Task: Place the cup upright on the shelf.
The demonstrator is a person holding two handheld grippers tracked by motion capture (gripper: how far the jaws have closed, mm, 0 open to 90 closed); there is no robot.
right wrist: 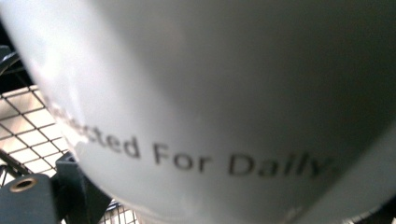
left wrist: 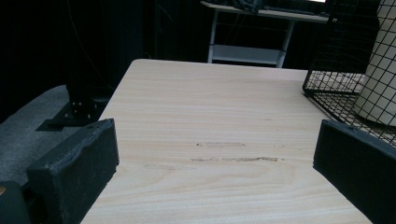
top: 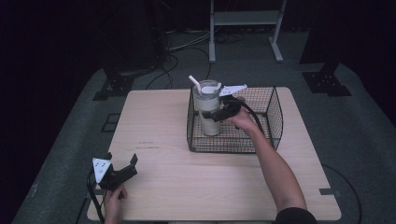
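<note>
Pale wooden worktop (top: pixel 159 140), light grain, dark room around it. Black wire-mesh basket (top: pixel 275 112) stands on the far right part of the worktop.

Tall white plastic tumbler (top: pixel 208 112) with a clear lid and white straw (top: pixel 194 84) stands upright inside the basket, in its left half, close to the left wall. Straw leans away from the basket's centre, toward the left.

Right gripper (top: pixel 219 113) reaches into the basket from the open top, jaws clamped on the tumbler's side about mid-height. In the right gripper view the tumbler wall (right wrist: pixel 224 93) sits right against the camera, blurred grey print reading partly "For Daily"; basket mesh (right wrist: pixel 28 135) shows at lower left.

Left gripper (top: pixel 122 166) is well apart from the basket, near the worktop's front left corner, held by a hand (top: pixel 113 201). Jaws spread wide, nothing between them. Left gripper view: bare worktop (left wrist: pixel 210 121) between the two jaws, basket corner (left wrist: pixel 327 88) at upper right with the tumbler (left wrist: pixel 380 79) behind the mesh.
</note>
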